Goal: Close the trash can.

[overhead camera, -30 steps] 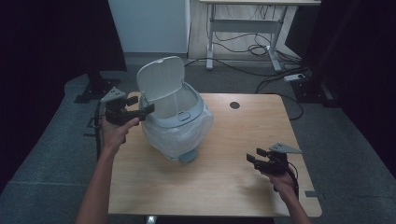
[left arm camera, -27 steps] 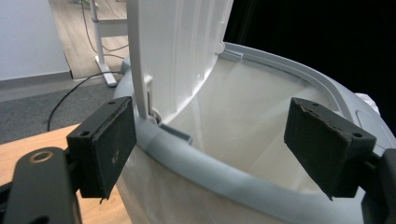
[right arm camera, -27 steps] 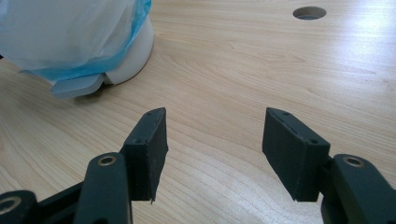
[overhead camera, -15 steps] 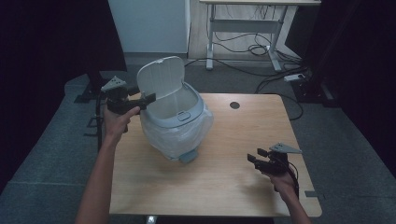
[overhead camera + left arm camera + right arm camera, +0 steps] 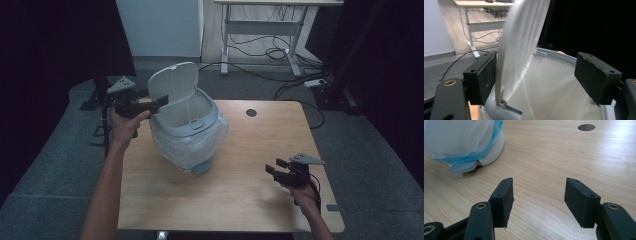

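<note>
Fingers: my left gripper (image 5: 159, 102) gapes around the bin (image 5: 187, 131) lid (image 5: 524, 37), one pad touching | my right gripper (image 5: 537, 200) empty, parted, over the surface (image 5: 549, 165).

A light wooden table (image 5: 235, 190) carries the things. A pale grey bin (image 5: 192, 127) stands on its left half, lid (image 5: 172, 87) raised upright at the back, a thin plastic bag (image 5: 187, 145) draped over its sides (blue-tinged at the hem in the right gripper view) and a pedal (image 5: 202, 167) at its foot. A round cable hole (image 5: 251, 113) sits near the table's far edge.
</note>
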{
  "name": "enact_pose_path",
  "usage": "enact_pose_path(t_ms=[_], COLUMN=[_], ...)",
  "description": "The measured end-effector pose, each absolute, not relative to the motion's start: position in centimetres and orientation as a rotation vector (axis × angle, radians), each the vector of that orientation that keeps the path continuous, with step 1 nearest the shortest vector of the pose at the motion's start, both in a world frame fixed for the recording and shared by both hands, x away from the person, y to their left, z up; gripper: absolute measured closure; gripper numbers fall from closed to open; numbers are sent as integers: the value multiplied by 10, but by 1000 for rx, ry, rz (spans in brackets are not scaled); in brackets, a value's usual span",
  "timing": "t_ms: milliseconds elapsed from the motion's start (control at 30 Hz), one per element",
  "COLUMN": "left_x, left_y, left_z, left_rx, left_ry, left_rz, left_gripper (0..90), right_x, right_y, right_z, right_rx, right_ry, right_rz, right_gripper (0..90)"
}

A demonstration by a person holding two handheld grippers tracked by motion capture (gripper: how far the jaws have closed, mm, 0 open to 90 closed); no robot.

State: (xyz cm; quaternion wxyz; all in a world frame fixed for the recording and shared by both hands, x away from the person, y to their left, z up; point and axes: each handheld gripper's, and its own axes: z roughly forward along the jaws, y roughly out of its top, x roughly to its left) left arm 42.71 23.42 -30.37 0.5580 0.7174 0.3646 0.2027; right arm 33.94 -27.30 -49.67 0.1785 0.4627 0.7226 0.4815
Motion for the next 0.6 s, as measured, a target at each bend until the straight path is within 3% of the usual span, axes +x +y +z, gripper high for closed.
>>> enact_pose_path(t_ms=[400,600], left_x=[397,397], left_y=[208,192], left_z=[-326,-332], left_rx=[1785,1810], left_ry=[836,871], left_rz=[389,490], left_gripper=[178,203], right_x=[336,336], right_y=[-269,-268], right_z=[-496,-497], right_rx=[1300,1295], right_ry=[2053,2059], right_rz=[1364,1361], right_gripper=[398,398])
